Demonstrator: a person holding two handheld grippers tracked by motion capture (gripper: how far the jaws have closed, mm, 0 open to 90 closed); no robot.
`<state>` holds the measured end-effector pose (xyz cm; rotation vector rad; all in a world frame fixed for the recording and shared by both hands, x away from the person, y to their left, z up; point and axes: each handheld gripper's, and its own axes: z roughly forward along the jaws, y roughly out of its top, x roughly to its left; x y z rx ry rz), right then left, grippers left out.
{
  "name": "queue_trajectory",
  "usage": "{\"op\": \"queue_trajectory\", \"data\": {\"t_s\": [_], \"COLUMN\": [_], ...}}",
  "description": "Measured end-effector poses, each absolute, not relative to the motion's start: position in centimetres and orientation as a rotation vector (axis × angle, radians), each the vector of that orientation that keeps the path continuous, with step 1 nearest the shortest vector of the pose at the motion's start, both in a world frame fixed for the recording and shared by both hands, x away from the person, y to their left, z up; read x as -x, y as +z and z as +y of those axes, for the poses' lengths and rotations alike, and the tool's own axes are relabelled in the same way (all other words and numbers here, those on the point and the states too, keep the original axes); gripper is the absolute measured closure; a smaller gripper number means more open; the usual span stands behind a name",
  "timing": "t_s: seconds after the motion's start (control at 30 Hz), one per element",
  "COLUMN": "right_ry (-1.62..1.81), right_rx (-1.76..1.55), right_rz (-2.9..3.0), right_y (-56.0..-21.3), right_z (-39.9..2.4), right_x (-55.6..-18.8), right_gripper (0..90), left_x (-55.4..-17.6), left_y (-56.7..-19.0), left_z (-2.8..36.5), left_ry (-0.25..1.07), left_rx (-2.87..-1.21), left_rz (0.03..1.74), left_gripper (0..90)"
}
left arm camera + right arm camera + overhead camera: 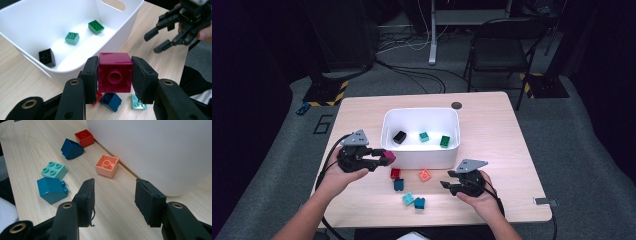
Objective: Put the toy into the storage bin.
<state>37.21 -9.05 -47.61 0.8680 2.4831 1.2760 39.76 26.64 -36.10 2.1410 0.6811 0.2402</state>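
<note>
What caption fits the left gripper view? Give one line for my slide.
Left gripper clamps a magenta brick beside the white bin.

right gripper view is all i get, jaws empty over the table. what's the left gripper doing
Observer: The left gripper is shut on a magenta brick, beside the white bin.
Operator: anything in the bin yet
Observer: Three bricks: a black brick, a teal brick and a green brick.
Operator: which way up is the held one
Observer: Its hollow underside faces the left gripper's camera.
</note>
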Motion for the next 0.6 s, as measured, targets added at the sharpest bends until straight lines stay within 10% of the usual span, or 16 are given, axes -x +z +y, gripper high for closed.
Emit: {"op": "queue_trajectory", "data": {"t_s": [0.6], "right_ry": [1.268], "right_rx": [-0.862], "right_rz": [2.499], "right_y": [-47.9], "right_z": [-9.0], "right_x": [-37.4], "right_gripper": [50.0], "left_x": [-46.8], "left_y": [-34.1], "left_z": [24.1], "left_ry": [0.277], "left_rx": [-2.088], "left_rz": [0.749], "left_gripper": [58.8]}}
